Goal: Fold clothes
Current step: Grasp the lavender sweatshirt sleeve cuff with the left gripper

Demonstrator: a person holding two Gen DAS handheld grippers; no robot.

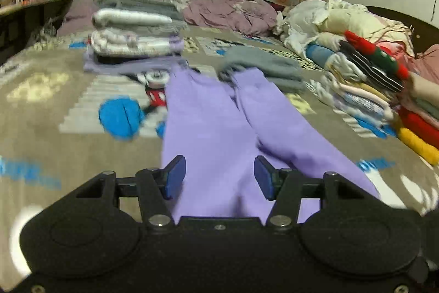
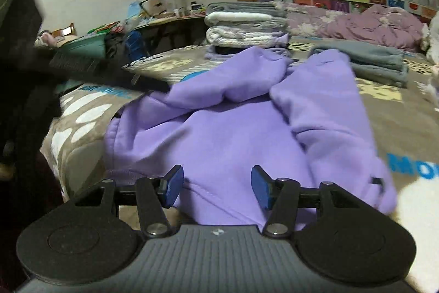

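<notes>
A lilac pair of sweatpants [image 1: 219, 128] lies on the bed, waist toward me, its two legs stretching away. In the right wrist view the same pants [image 2: 233, 133] look rumpled, the left leg bunched up. My left gripper [image 1: 219, 177] is open and empty, hovering over the waist end. My right gripper [image 2: 216, 186] is open and empty too, just above the near edge of the pants.
A stack of folded clothes [image 1: 134, 45] stands behind the pants at left, a folded grey garment [image 1: 263, 67] behind them. A pile of folded and loose clothes [image 1: 365, 78] lines the right side. The bed edge [image 2: 63, 144] drops off at left beside dark furniture [image 2: 24, 45].
</notes>
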